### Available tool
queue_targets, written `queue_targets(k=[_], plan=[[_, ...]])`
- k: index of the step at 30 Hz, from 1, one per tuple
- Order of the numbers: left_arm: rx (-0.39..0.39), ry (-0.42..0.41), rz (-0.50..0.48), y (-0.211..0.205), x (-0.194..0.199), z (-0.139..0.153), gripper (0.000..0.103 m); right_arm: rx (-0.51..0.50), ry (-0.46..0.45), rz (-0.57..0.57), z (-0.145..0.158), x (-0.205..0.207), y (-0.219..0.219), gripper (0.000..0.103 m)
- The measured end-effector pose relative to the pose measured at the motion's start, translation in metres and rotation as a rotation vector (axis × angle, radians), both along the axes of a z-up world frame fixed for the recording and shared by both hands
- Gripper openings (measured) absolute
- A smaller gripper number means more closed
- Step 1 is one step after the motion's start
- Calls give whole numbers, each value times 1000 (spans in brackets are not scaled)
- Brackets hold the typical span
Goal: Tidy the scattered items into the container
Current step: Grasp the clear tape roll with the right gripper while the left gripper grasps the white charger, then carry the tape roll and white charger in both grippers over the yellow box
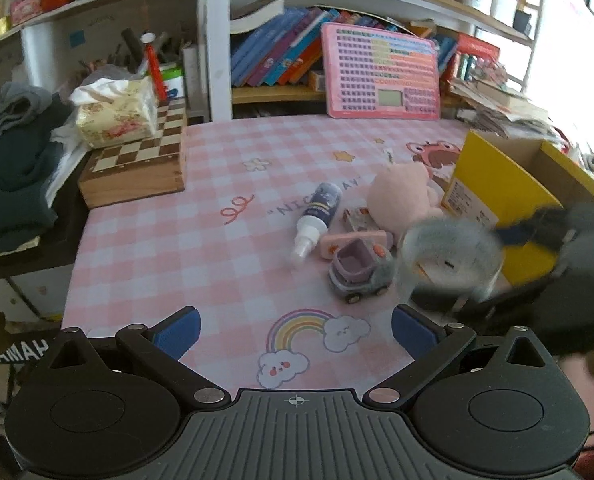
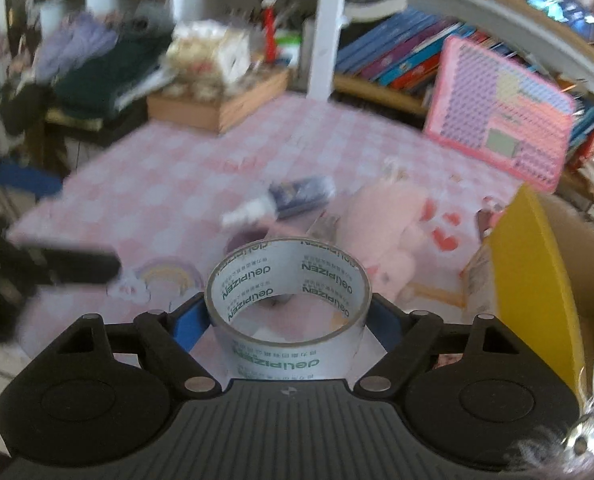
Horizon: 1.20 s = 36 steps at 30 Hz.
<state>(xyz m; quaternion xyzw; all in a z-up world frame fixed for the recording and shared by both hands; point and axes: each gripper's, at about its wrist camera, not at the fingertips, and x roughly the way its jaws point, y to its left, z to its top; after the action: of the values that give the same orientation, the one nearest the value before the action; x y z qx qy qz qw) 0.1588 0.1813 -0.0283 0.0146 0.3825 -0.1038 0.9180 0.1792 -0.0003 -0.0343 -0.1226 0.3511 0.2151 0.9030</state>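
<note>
A: Where does the tape roll [image 2: 287, 304] sit?

B: Between the right gripper [image 2: 288, 316] fingers, blue pads at its sides, clamped on it above the desk [image 1: 201, 216].

A: And around it, big to small?

B: Yellow box [image 2: 529, 280] at three o'clock, pink plush [image 2: 381, 228] at one, spray bottle [image 2: 285, 198] at twelve.

A: The left gripper [image 1: 295, 330]?

B: Fingers spread, empty. Toy car [image 1: 359, 276] at one o'clock, pink case [image 1: 353, 240] beyond it.
</note>
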Motion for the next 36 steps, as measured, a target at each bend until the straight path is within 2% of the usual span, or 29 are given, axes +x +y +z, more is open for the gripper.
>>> queue_targets(k=[6, 10, 13, 20, 22, 24, 36], plan=[[-10, 27, -136, -34, 5, -19, 96, 80, -58, -149, 38, -11, -32, 82], [4, -1, -267, -67, 9, -32, 89, 124, -82, -221, 57, -20, -50, 82], [14, -15, -323, -85, 18, -41, 82, 133, -87, -242, 66, -28, -57, 82], [38, 21, -344, -108, 38, -57, 76, 123, -70, -232, 72, -42, -63, 82], [48, 33, -351, -111, 39, -61, 67, 122, -61, -229, 72, -43, -63, 82], [57, 18, -354, -112, 36, -62, 65, 119, -53, -226, 70, -44, -64, 82], [2, 40, -269, -83, 28, -49, 65, 136, -34, -194, 66, -46, -57, 82]])
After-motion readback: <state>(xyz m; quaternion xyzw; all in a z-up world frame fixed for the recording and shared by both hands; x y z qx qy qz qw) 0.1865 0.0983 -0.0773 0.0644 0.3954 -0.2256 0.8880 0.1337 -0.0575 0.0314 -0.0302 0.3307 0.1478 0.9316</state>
